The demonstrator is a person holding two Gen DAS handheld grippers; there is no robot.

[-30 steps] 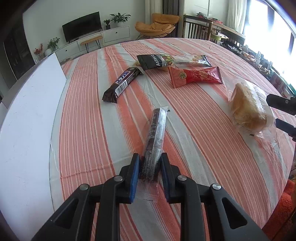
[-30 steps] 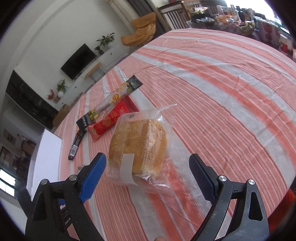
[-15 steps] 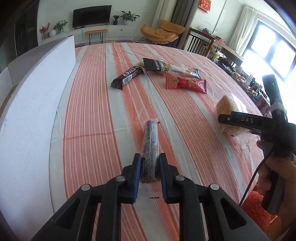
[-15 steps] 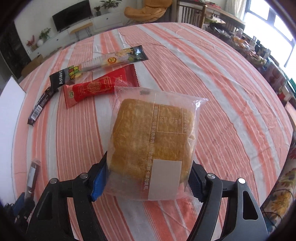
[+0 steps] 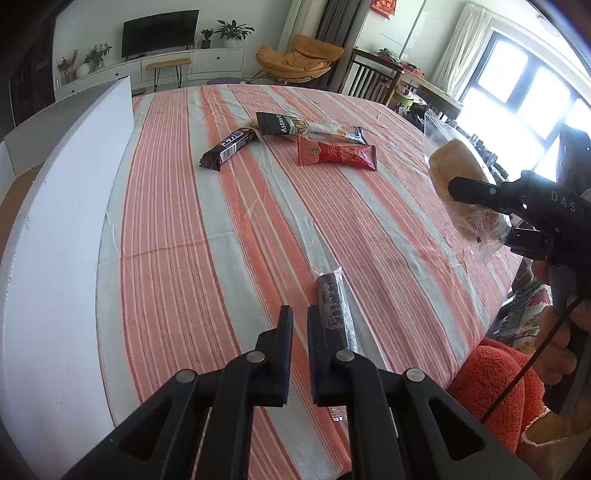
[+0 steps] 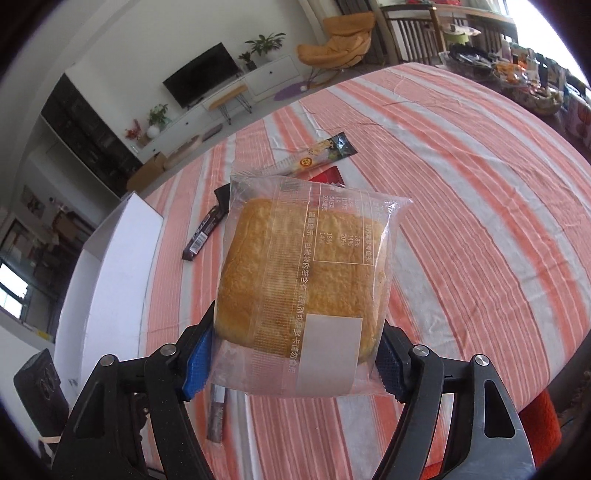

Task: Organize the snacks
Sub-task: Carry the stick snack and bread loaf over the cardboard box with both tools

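Above striped cloth (image 6: 480,206) | right tool (image 6: 295,354) clamps crinkly clear-wrapped square bread (image 6: 303,273) | left tool (image 5: 300,325) opening, narrow, empty

Both wrist cameras look forward and down along their tongs over the striped tabletop (image 5: 229,236), toward the television (image 5: 159,33) beyond its far edge. Each looks from just above it; both views share the white box (image 6: 122,266).
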